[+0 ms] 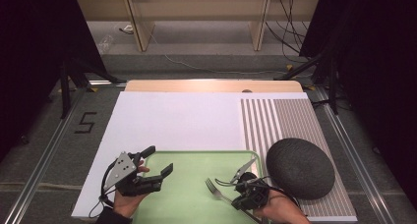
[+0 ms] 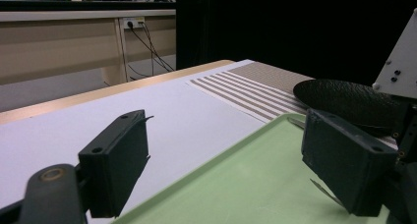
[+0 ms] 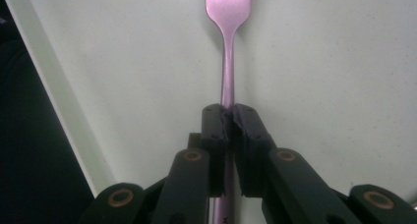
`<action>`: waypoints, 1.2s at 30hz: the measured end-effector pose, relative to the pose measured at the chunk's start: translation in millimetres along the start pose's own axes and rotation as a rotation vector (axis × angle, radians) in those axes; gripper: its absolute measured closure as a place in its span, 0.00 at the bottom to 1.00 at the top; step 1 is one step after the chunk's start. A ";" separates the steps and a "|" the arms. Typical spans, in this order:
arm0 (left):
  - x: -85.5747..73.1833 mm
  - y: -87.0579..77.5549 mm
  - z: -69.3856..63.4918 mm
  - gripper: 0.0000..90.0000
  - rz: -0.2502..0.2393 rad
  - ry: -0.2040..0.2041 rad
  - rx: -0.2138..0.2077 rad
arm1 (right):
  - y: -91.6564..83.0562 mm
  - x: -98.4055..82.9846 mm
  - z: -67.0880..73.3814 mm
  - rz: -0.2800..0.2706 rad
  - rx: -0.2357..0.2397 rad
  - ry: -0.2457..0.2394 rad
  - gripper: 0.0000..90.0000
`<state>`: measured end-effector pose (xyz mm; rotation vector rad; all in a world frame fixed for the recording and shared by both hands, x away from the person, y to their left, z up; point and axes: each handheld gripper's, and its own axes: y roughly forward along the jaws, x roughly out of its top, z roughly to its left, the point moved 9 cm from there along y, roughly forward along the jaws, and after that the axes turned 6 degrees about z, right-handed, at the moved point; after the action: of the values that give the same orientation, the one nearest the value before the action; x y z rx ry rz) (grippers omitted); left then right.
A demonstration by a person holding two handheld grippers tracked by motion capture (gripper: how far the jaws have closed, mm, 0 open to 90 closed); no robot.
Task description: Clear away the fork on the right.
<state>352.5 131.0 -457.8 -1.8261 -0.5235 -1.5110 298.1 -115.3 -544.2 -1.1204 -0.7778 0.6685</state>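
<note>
Right gripper (image 3: 228, 117) clamped on fork (image 3: 227, 47) handle, over green tray (image 1: 196, 160). Left gripper (image 1: 160, 161) jaws spread wide, nothing between them, at tray's left edge

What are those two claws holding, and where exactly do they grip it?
The right claw grips a slim metal fork by its handle; the left claw holds nothing.

Left gripper (image 1: 161, 161) gapes wide — right gripper (image 3: 229, 117) clamped tight.

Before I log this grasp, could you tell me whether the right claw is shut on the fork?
Shut on it: the right claw has both jaws pressed against the fork handle.
</note>
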 end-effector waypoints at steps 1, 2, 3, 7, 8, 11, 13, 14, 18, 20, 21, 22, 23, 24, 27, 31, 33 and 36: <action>0.0 0.0 0.1 0.20 0.000 0.000 0.000 | 0.8 0.2 0.2 0.004 -0.005 0.002 0.93; 0.1 -0.1 0.0 0.20 -0.001 -0.001 0.000 | 1.2 0.2 0.2 0.006 -0.006 0.001 0.93; 0.2 -0.2 -0.1 0.20 -0.001 0.000 0.000 | 1.9 0.3 0.2 0.007 -0.009 -0.003 0.93; 0.1 -0.1 -0.1 0.20 -0.001 0.000 0.000 | 3.5 0.3 0.5 0.014 -0.012 -0.004 0.93; 0.1 -0.1 -0.1 0.20 -0.001 0.000 0.000 | 4.0 0.4 0.5 0.014 -0.014 -0.006 0.93; 0.1 -0.1 -0.1 0.20 0.000 0.000 0.000 | 5.3 0.2 1.2 0.022 -0.023 0.005 0.92; 0.0 -0.1 -0.1 0.20 0.000 0.001 0.000 | 5.0 0.1 0.8 0.026 -0.036 -0.006 0.91; 0.1 -0.1 -0.1 0.20 0.000 0.000 0.000 | 4.3 0.1 1.0 0.025 -0.043 -0.004 0.85; 0.2 -0.1 -0.1 0.20 -0.001 0.000 0.000 | -1.0 6.3 2.3 -0.033 -0.037 -0.020 0.61; 0.1 0.0 -0.2 0.20 0.000 0.000 0.000 | -4.6 12.5 4.2 -0.088 -0.046 -0.036 0.50; -0.1 0.1 -0.2 0.20 0.001 0.000 -0.001 | -6.6 16.2 6.2 -0.122 -0.048 -0.044 0.48; -0.1 0.1 -0.2 0.20 0.001 0.000 -0.001 | -8.2 19.7 7.9 -0.154 -0.051 -0.062 0.45; 0.0 0.0 -0.2 0.20 0.000 0.001 0.000 | -8.9 21.5 9.3 -0.170 -0.052 -0.069 0.44; 0.1 -0.1 -0.2 0.20 0.000 0.000 -0.001 | -9.1 23.4 10.8 -0.187 -0.056 -0.081 0.44; 0.0 0.0 -0.1 0.20 0.000 0.000 -0.001 | -6.6 26.0 13.7 -0.204 -0.073 -0.107 0.47; 0.0 0.2 -0.3 0.20 0.001 0.000 0.000 | -2.9 28.3 17.6 -0.219 -0.087 -0.140 0.64; 0.0 0.1 -0.5 0.20 0.000 0.001 0.000 | 0.2 27.4 19.7 -0.202 -0.098 -0.163 0.76; -0.1 -0.1 -0.1 0.20 0.001 0.001 0.000 | 5.3 25.5 22.5 -0.171 -0.105 -0.198 0.87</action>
<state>352.4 131.0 -457.9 -1.8246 -0.5223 -1.5113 293.7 -81.5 -538.7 -1.0783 -1.0758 0.6057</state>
